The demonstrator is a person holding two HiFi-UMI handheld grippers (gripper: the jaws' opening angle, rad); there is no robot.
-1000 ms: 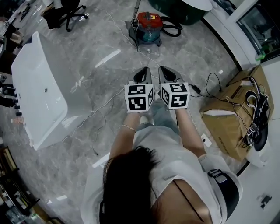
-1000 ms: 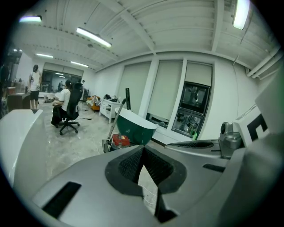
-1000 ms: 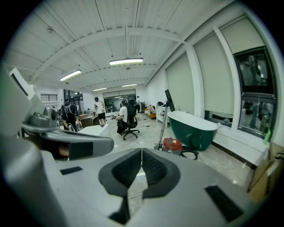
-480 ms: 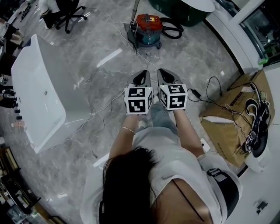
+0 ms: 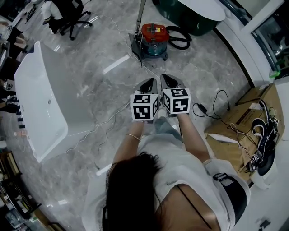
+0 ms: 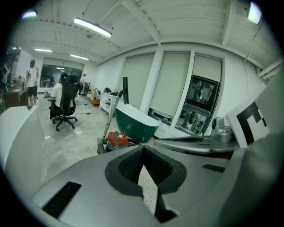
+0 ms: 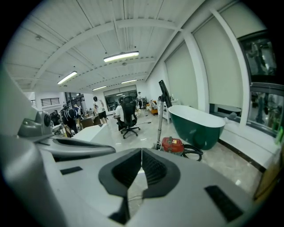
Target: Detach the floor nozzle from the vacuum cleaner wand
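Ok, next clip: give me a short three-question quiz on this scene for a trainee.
1. True or false: the left gripper and the right gripper are both shut, with nothing between their fingers.
2. The red vacuum cleaner is: A) held in a gripper, B) standing on the floor ahead of both grippers, C) out of view.
3. What colour is the bathtub just beyond the vacuum cleaner?
Key: 1 true; 2 B; 3 green.

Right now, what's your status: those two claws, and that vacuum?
Left gripper shut, empty. Right gripper shut, empty. Vacuum cleaner ahead on the floor, floor nozzle on its wand, neither touched. Loose cable across the floor between.
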